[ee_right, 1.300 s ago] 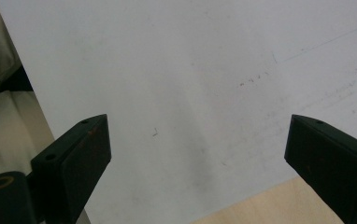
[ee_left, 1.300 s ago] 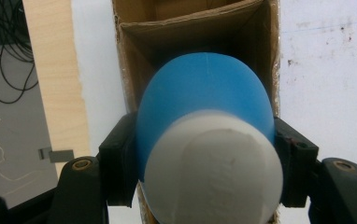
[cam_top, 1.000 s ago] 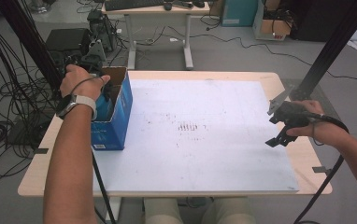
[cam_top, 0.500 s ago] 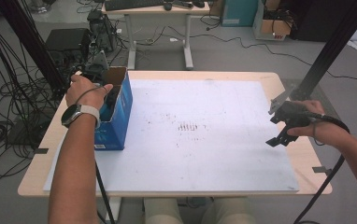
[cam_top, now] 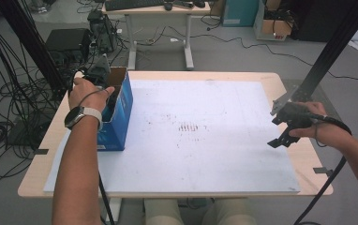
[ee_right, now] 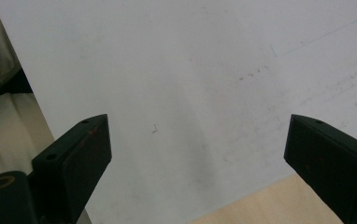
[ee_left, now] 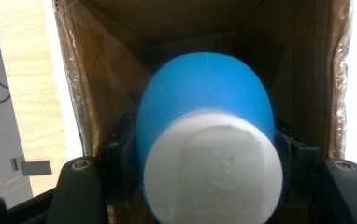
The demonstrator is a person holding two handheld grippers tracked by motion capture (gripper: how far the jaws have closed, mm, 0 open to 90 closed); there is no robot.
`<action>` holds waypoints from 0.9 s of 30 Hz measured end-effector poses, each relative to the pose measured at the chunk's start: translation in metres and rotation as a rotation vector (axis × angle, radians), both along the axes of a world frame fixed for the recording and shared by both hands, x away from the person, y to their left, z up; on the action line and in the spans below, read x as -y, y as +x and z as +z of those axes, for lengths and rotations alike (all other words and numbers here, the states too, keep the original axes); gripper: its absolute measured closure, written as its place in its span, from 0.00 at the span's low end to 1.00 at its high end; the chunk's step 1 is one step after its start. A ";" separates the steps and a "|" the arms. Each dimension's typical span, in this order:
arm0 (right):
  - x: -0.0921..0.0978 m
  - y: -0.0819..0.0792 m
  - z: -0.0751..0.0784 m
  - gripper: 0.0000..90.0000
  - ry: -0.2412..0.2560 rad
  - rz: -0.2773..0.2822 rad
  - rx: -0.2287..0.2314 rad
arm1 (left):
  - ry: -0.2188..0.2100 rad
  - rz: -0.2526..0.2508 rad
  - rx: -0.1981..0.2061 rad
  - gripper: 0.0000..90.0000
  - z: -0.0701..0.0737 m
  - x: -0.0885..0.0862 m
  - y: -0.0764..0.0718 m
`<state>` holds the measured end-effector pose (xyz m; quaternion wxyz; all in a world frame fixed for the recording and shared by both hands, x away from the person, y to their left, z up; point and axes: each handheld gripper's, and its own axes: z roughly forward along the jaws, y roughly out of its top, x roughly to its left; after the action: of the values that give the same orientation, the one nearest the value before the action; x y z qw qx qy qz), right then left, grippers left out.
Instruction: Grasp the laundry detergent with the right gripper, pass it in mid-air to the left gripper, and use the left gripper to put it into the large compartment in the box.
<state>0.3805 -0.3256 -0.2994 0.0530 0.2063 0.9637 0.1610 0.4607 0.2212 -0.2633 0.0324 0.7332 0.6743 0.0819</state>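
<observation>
Item: blue-and-white object (ee_left: 207,149), rounded blue body with a flat white end facing the camera; I cannot tell what it is.
Location: inside the open cardboard box (cam_top: 117,110), which stands at the desk's (cam_top: 289,84) far-left corner, on the left edge of the white sheet (cam_top: 191,154).

Left gripper (ee_left: 204,154): reaches down into the box from above. Jaws pinch the object on both flanks, pads pressed against the blue body.

Right gripper (ee_right: 197,135): held over the right edge of the white sheet, near the desk's right edge. Jaws spread wide, nothing between them.

Step in hand, as I judge it: lifting the object out of the box.

Handling notes:
- I draw the object straight up along the box's axis; the brown inner walls sit close on both sides, so any tilt may snag a flap.
- I maintain firm pressure; the curved body looks smooth and may slip out of flat pads.
- The box is light and may rise with the object; the idle gripper could steady its rim.
- I clear the rim fully before travelling sideways.
</observation>
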 end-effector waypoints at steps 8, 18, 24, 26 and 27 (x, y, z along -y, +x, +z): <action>0.001 0.000 0.000 0.08 -0.004 -0.011 -0.005 | -0.001 0.000 -0.005 0.41 0.000 -0.001 0.000; 0.000 -0.001 -0.001 0.08 -0.005 -0.007 -0.004 | 0.002 0.003 -0.008 0.41 0.001 -0.001 -0.001; 0.002 -0.001 0.000 0.08 -0.007 -0.008 -0.002 | 0.002 0.004 -0.003 0.41 0.000 -0.001 -0.001; 0.002 -0.001 0.000 0.08 -0.006 -0.008 -0.002 | 0.005 -0.001 -0.003 0.41 0.000 -0.001 -0.002; 0.002 -0.001 0.000 0.08 -0.005 -0.008 -0.002 | 0.005 0.000 -0.004 0.41 0.000 -0.001 -0.001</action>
<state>0.3792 -0.3276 -0.2994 0.0531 0.2103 0.9633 0.1579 0.4593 0.2218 -0.2628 0.0292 0.7333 0.6743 0.0819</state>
